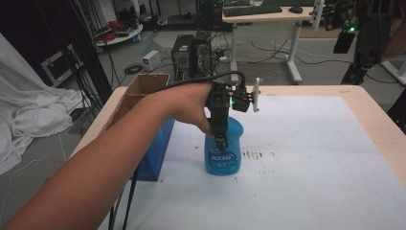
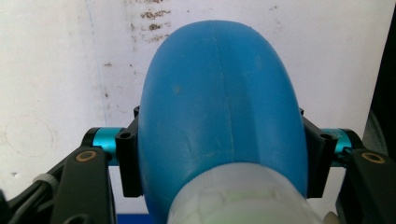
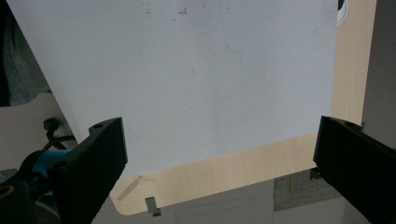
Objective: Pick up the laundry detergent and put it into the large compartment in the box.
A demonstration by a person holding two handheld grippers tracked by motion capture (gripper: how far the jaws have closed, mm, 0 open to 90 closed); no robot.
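1. My left gripper comes down from above on the blue bottle, and in the left gripper view its jaws press against both flanks of the bottle, clamped on it.
2. I see the bottle standing upright on the white mat, near the middle of the table, with its printed label facing me in the high view.
3. The hand holding that gripper reaches in from the lower left, the forearm crossing in front of the box.
4. The box, open-topped cardboard with a blue side, stands at the left edge of the mat, just beside the bottle.
5. A patch of dark smudges marks the mat just to the right of the bottle.
6. My right gripper has its jaws spread wide with nothing between them; its view looks down on bare mat and the wooden table edge.
7. Past the table I see a floor with cables, computer towers and a desk.
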